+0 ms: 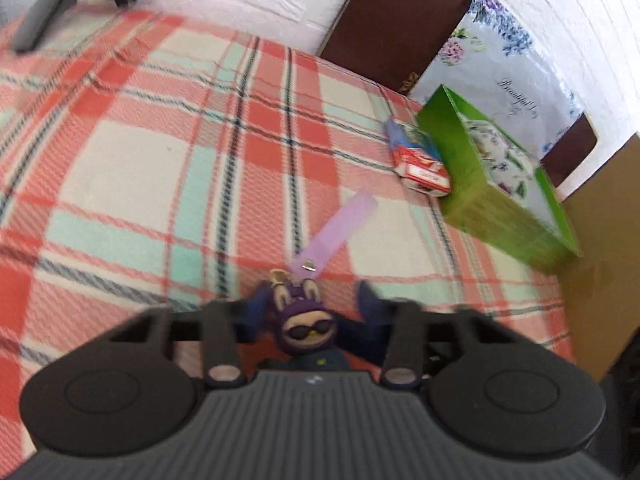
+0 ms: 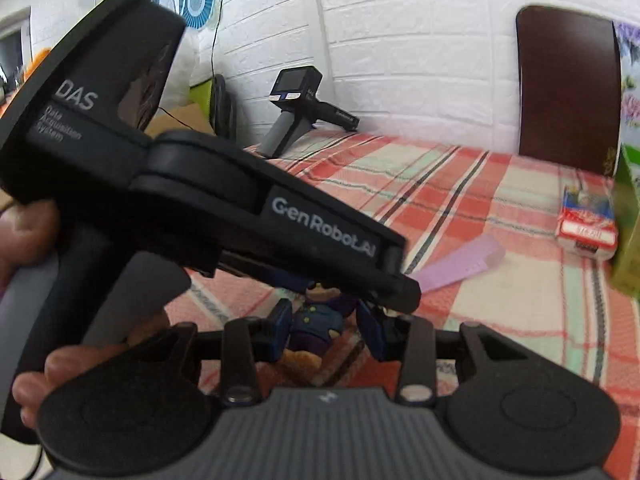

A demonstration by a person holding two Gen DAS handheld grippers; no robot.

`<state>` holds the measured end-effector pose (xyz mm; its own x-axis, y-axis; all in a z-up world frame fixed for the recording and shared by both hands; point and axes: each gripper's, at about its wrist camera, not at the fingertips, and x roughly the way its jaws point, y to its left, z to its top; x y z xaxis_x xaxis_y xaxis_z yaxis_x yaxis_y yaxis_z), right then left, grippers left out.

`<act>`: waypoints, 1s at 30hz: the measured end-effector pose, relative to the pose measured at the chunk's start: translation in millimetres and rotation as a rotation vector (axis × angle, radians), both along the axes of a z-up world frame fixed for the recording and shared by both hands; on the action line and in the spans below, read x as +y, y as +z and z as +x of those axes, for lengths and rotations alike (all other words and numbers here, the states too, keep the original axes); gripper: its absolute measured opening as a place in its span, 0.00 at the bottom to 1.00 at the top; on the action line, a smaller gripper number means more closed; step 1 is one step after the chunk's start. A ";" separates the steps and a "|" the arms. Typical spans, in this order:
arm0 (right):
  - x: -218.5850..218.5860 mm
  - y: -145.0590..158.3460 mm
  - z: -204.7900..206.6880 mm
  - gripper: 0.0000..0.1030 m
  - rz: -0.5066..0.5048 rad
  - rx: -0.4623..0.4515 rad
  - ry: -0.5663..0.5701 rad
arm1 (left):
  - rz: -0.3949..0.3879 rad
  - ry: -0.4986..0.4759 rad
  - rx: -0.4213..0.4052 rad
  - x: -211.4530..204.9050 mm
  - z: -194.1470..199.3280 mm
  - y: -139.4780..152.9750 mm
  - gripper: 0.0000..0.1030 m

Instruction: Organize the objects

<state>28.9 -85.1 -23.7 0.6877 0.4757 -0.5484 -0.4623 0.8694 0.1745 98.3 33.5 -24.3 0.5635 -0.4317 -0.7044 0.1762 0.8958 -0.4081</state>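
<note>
A small purple plush figure (image 1: 308,332) in sunglasses and a blue jacket, with a lilac strap (image 1: 336,232) on its head, lies between both grippers over the plaid blanket (image 1: 140,160). In the left wrist view my left gripper (image 1: 312,308) is shut on its head and arms. In the right wrist view my right gripper (image 2: 326,332) is shut on the sides of the figure's body (image 2: 316,320). The left gripper (image 2: 332,290), held by a hand (image 2: 80,352), crosses the picture above the figure. The strap (image 2: 460,260) trails off to the right.
A green box (image 1: 480,184) with floral cloth inside stands at the bed's right edge, and a red, white and blue packet (image 1: 420,164) lies against it. A spare handheld device (image 2: 296,120) rests by the white wall. A brown headboard (image 1: 400,20) stands behind.
</note>
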 end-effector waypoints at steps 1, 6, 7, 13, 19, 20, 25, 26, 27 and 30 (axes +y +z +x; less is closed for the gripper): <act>-3.0 0.6 -1.9 0.36 0.008 0.001 -0.010 | 0.005 0.003 -0.004 -0.7 -0.4 3.9 0.30; -23.4 17.3 -19.0 0.36 0.055 -0.085 -0.059 | 0.040 -0.043 -0.094 -24.0 -6.3 38.5 0.29; -28.0 23.5 -22.5 0.36 0.058 -0.116 -0.075 | 0.048 -0.055 -0.119 -31.9 -6.6 48.0 0.29; -70.6 65.8 -36.5 0.36 0.060 -0.312 -0.208 | 0.077 -0.180 -0.274 -97.2 -1.3 109.1 0.29; -137.0 105.3 -31.6 0.35 0.045 -0.454 -0.391 | 0.094 -0.342 -0.423 -188.1 8.6 160.4 0.29; -149.1 110.7 -30.5 0.36 0.044 -0.471 -0.420 | 0.092 -0.363 -0.442 -202.0 11.9 166.6 0.29; -201.9 121.9 -20.4 0.35 0.004 -0.526 -0.564 | 0.051 -0.458 -0.478 -265.0 35.5 175.2 0.29; -211.9 119.5 -16.9 0.35 0.001 -0.523 -0.592 | 0.041 -0.475 -0.473 -275.7 41.5 171.4 0.29; -220.4 115.3 -13.0 0.35 -0.009 -0.521 -0.619 | 0.039 -0.489 -0.469 -286.7 48.0 166.4 0.30; -241.4 93.3 2.3 0.35 -0.036 -0.490 -0.689 | 0.084 -0.496 -0.468 -311.8 58.7 143.9 0.35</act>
